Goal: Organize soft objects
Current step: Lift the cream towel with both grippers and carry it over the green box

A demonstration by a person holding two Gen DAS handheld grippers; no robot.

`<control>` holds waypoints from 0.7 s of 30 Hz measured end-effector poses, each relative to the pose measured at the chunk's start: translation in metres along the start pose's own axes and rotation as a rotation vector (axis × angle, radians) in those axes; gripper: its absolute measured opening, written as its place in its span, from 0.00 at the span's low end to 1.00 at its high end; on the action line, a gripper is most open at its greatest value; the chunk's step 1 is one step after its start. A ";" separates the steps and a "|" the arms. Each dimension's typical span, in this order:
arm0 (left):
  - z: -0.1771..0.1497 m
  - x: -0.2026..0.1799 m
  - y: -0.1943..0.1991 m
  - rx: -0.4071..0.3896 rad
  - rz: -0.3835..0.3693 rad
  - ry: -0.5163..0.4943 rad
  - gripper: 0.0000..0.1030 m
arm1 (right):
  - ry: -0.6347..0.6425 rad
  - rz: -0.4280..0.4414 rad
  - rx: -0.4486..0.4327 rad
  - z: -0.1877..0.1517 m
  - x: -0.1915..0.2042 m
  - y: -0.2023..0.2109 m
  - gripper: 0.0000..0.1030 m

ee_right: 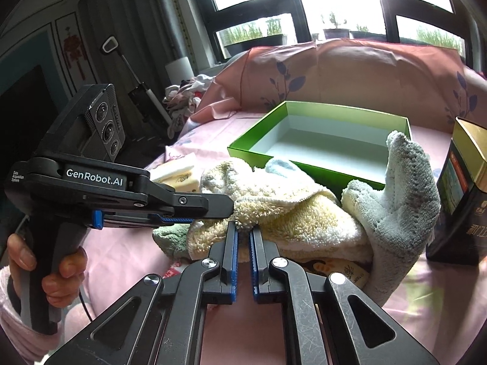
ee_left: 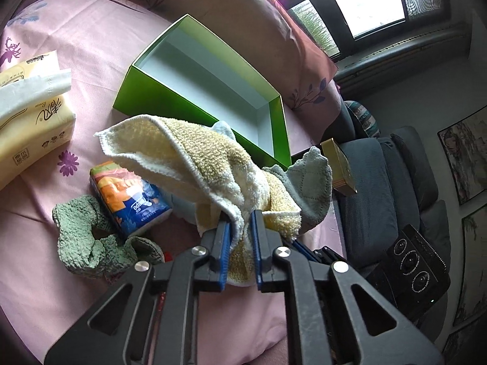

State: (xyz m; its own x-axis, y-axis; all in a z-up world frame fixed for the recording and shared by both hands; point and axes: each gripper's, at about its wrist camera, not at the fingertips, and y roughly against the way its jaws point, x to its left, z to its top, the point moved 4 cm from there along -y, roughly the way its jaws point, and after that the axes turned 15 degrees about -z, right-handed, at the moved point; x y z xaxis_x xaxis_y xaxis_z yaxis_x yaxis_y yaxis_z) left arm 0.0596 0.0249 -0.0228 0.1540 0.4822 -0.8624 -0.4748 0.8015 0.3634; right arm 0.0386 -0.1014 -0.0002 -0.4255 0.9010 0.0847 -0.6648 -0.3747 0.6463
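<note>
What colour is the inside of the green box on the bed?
White inside the green box, showing best in the left wrist view.

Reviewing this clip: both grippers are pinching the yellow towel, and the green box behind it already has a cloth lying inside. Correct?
Not quite. The green box holds nothing; the left wrist view shows its bare white floor. The rest stands: left gripper and right gripper both pinch the yellow towel.
</note>
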 end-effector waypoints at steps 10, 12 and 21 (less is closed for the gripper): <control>-0.008 -0.058 0.038 -0.051 -0.043 -0.123 0.07 | 0.014 0.014 -0.128 0.027 0.011 0.052 0.07; -0.009 -0.069 0.044 -0.060 -0.052 -0.141 0.07 | 0.015 0.016 -0.154 0.034 0.013 0.061 0.07; -0.001 -0.113 0.056 -0.088 -0.066 -0.214 0.07 | 0.030 0.005 -0.253 0.063 0.017 0.093 0.07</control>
State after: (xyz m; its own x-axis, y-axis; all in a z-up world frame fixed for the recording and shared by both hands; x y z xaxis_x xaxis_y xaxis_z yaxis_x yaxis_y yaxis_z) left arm 0.0146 0.0152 0.0952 0.3627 0.5009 -0.7858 -0.5299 0.8045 0.2683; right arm 0.0080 -0.1076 0.1090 -0.4444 0.8937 0.0623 -0.7936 -0.4250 0.4353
